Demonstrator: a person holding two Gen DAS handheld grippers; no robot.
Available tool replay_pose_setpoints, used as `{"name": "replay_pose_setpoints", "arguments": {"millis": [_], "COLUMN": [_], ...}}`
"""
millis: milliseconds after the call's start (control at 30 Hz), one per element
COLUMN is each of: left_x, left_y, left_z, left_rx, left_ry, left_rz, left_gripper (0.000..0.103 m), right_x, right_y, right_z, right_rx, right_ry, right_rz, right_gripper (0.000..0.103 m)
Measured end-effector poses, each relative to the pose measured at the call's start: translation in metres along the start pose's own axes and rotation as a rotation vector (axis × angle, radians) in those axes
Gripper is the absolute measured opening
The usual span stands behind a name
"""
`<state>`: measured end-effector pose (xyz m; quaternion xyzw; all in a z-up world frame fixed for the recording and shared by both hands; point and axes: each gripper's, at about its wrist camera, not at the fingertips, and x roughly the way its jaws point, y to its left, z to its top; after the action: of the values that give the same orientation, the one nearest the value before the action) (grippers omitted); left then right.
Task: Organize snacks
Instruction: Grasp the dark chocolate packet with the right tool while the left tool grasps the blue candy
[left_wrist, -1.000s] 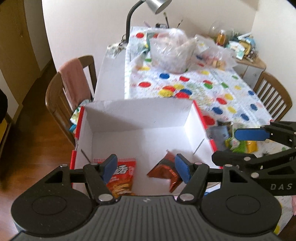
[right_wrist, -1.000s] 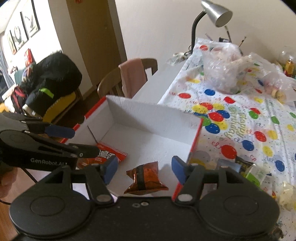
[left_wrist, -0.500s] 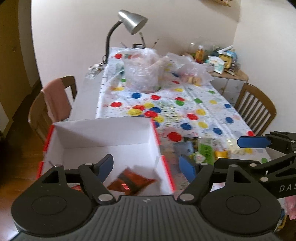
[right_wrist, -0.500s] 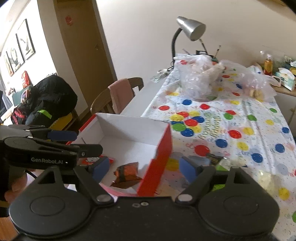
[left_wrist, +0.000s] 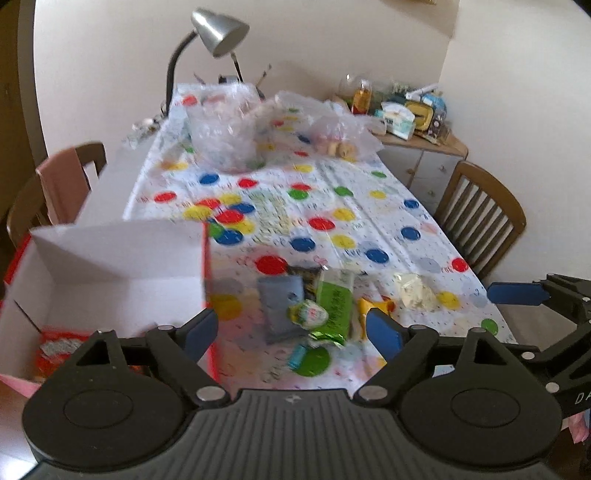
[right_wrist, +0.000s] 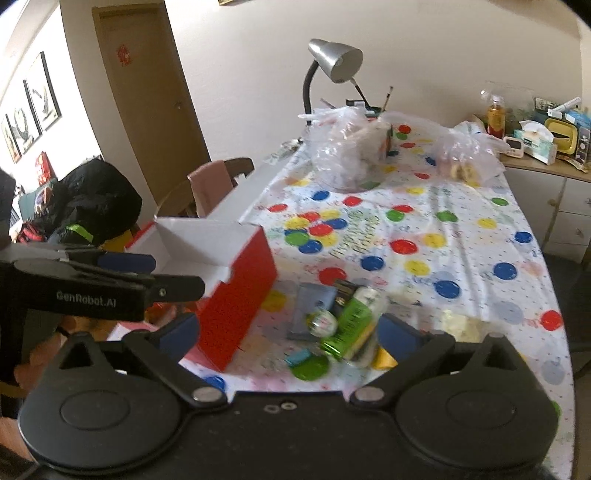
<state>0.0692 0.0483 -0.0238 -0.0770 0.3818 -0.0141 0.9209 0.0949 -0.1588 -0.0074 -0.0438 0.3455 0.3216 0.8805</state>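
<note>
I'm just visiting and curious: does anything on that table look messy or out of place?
Yes. A jumble of snack packets lies overlapping on the tablecloth beside the red box, outside it, while one red packet already sits inside.

We hold our left gripper (left_wrist: 291, 330) level and pointing toward twelve o'clock, its blue-padded fingers (left_wrist: 201, 328) spread wide with nothing between them. Our right gripper (right_wrist: 290, 330) sits likewise, jaws apart and empty. Each shows in the other's view: the right at three o'clock, the left at nine o'clock.
</note>
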Motion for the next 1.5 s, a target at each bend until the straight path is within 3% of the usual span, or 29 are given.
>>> {"name": "replay_pose_setpoints", "arguments": {"millis": [300,533,767,1133,1233,1433,1500], "left_x": [0.042,0.075,0.098,0.127,0.137,0.159,0.165], "left_y": [-0.041,-0.063,-0.068,-0.037,-0.029,-0.024,-0.023], "left_z": [-0.02,-0.032,-0.038,-0.044,-0.044,-0.039,-0.038], "left_rx": [0.049,0.068,0.068,0.029,0.036,0.089,0.103], "left_ry": [0.067,0.138,0.177,0.234,0.248,0.291,0.304], "left_rz": [-0.02,-0.028,-0.009,0.068,0.082,0.072,0.06], "left_gripper": [0.087,0.087,0.087,0.087,0.086,0.064,0.062], "right_x": [-0.002,0.023,0.061,0.093,0.096,0.099,0.099], "right_y": [-0.065,-0.108,-0.13,-0.145,-0.146,-0.145,-0.146], "right_z": [-0.027,-0.053,-0.071,-0.079,-0.08,-0.081,-0.08], "right_rx": [-0.035,-0.029,-0.055,-0.048,-0.053,-0.059,-0.055], "right_ry": [0.058,0.144,0.238,0.316,0.328,0.342,0.344], "right_rz": [-0.083,-0.096,-0.065,-0.016,-0.006,0.013,0.014], "right_gripper": [0.103,0.102,0.087,0.065,0.051,0.042,0.04]}}
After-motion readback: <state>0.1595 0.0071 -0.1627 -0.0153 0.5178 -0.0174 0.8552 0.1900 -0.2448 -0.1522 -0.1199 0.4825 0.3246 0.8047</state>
